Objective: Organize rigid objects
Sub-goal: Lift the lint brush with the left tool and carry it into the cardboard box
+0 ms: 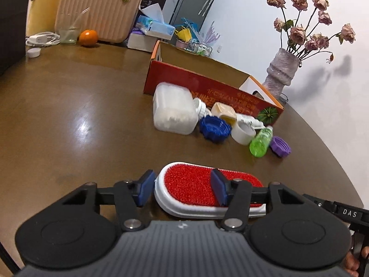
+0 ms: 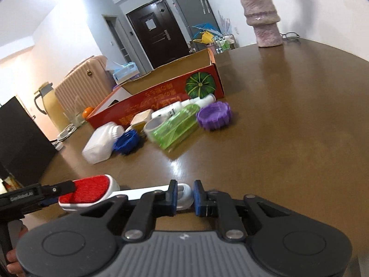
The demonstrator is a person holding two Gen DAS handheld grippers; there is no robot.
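Red-bristled brush [image 1: 207, 190] lies on the table [image 1: 80, 115]; my left gripper [image 1: 182, 188] straddles its head, spread wide, my right gripper [image 2: 185, 196] pinches its handle. Next, I'd lift it into the box [image 1: 207, 80].

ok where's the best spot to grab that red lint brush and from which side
Probably the white handle: the lint brush lies flat, bristle face up. Come in low from its tail end, as the right gripper does, fingers straddling the narrow handle's two edges; the left gripper's head span looks wider.
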